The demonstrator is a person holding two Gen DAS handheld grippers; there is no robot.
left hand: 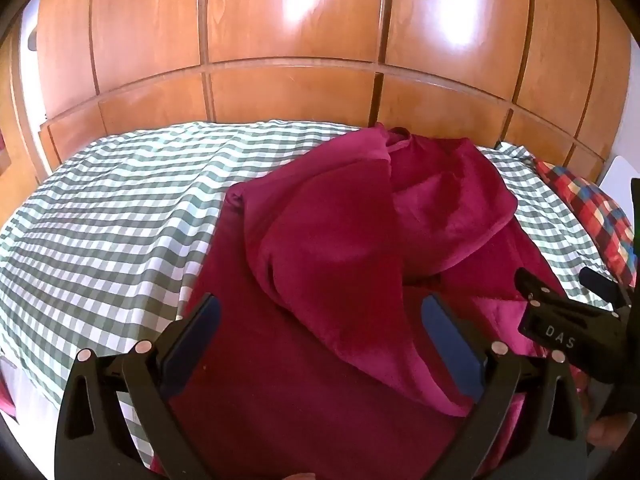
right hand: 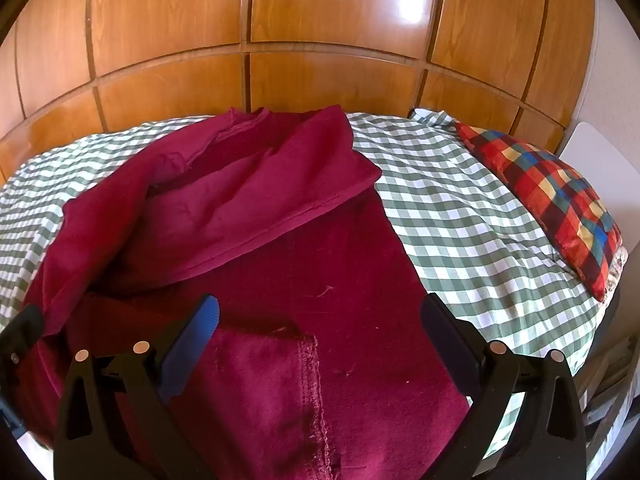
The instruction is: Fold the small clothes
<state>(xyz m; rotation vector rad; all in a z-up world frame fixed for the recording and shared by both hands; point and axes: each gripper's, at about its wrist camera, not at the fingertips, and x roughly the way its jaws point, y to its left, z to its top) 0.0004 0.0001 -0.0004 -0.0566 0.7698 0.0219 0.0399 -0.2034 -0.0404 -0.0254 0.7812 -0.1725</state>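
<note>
Two open grippers hang over a bed whose green-and-white checked sheet (left hand: pixel 120 208) covers the whole surface, faintly rippled and creased. Behind the bed stands a wall of glossy wooden panels (left hand: pixel 292 40) — warm orange-brown, split by dark grooves, with bright patches of light reflected high up. At the sheet's right-hand end lies a plaid pillow (right hand: pixel 560 204) in red, blue, yellow and dark squares, with a white board (right hand: pixel 600 152) just past it.

The task's thing, a magenta fleece garment (right hand: pixel 320 264), lies on the middle of the sheet. Its fabric is soft and plush; the lower part spreads flat, while the upper part is rumpled and folded over itself in thick rolls toward the panelled wall. A stitched hem runs down the near flap.

The left gripper (left hand: pixel 320 336) stands with its jaws spread wide above the garment, blue pads facing inward, nothing between them. The right gripper (right hand: pixel 320 336) is just as wide — also empty, poised over the near hem. In the left wrist view its black body shows at the right edge of the garment.
</note>
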